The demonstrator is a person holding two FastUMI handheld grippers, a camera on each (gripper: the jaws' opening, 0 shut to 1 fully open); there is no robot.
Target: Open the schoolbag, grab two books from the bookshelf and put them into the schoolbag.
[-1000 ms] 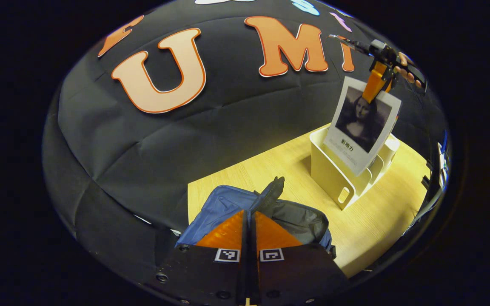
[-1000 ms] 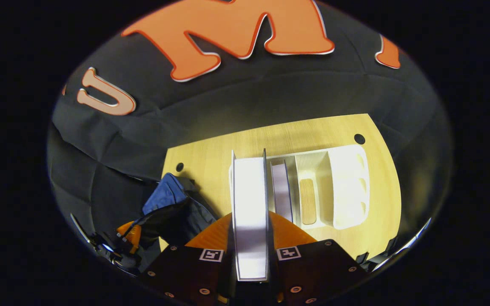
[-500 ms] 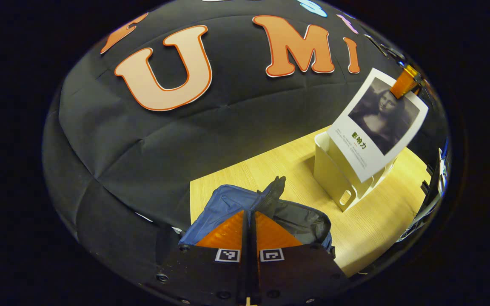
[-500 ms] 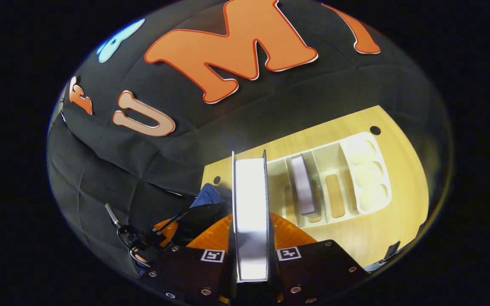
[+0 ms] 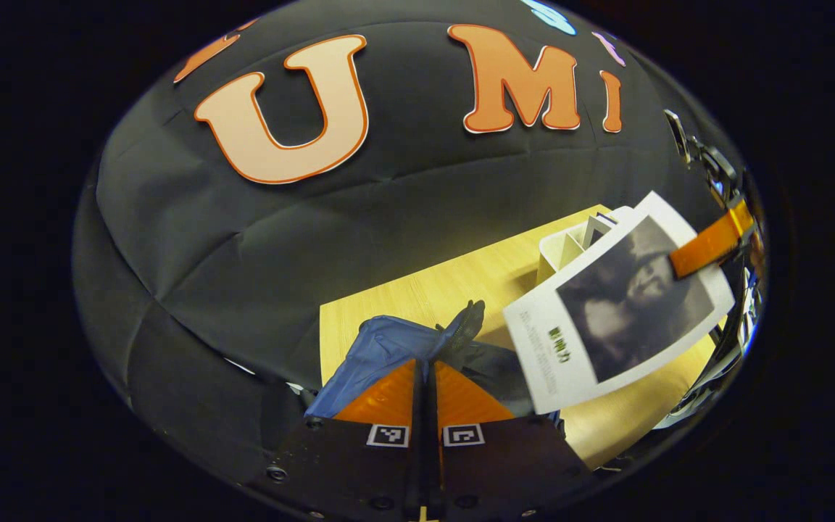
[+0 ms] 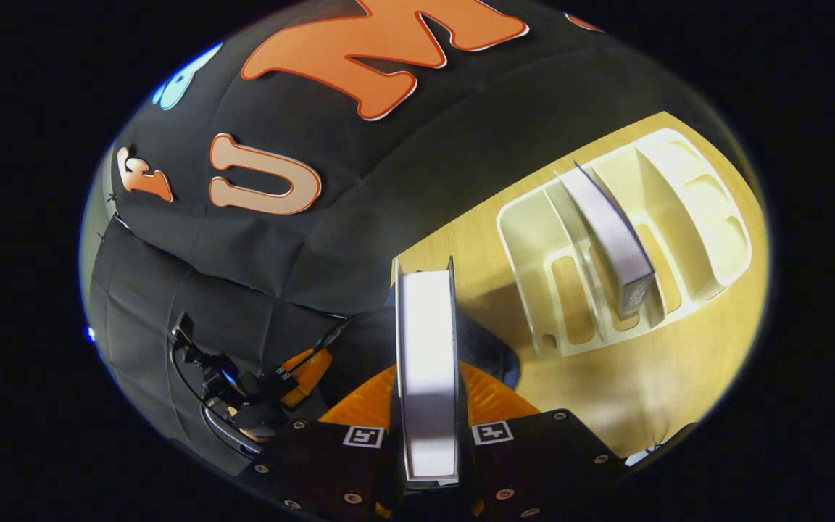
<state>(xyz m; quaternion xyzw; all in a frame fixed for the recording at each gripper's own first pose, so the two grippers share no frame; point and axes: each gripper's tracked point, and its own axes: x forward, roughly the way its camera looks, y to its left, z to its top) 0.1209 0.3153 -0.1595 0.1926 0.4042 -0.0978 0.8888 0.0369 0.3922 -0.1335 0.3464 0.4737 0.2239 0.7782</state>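
- The book (image 6: 428,362) is clamped between the two fingers of the right gripper (image 6: 428,406), edge-on in the lower middle of the right gripper view, its white page edge facing the camera.
- In the left gripper view the same book (image 5: 617,308) hangs at the right of the frame, tilted, its white cover with a dark portrait picture facing the camera; the right gripper (image 5: 711,243) pinches its upper right corner.
- The schoolbag (image 5: 388,348) sits in the lower middle of the left gripper view, blue outside with a dark lining — its mouth gapes open just beneath the lower left corner of the book.
- In the right gripper view the schoolbag (image 6: 490,348) shows as a dark mass directly behind the held book.
- The left gripper (image 5: 425,391) is clenched, its fingers pressed together at the bottom of its own view, right at the near rim of the schoolbag; whether any fabric is caught between them cannot be told.
- The left gripper (image 6: 294,370) also appears at the lower left of the right gripper view, beside the schoolbag.
- The bookshelf (image 6: 533,232), a cream rack with dividers, stands on the wooden table (image 6: 642,384) at the right of the right gripper view — a second book (image 6: 609,235) leans in one of its middle slots.
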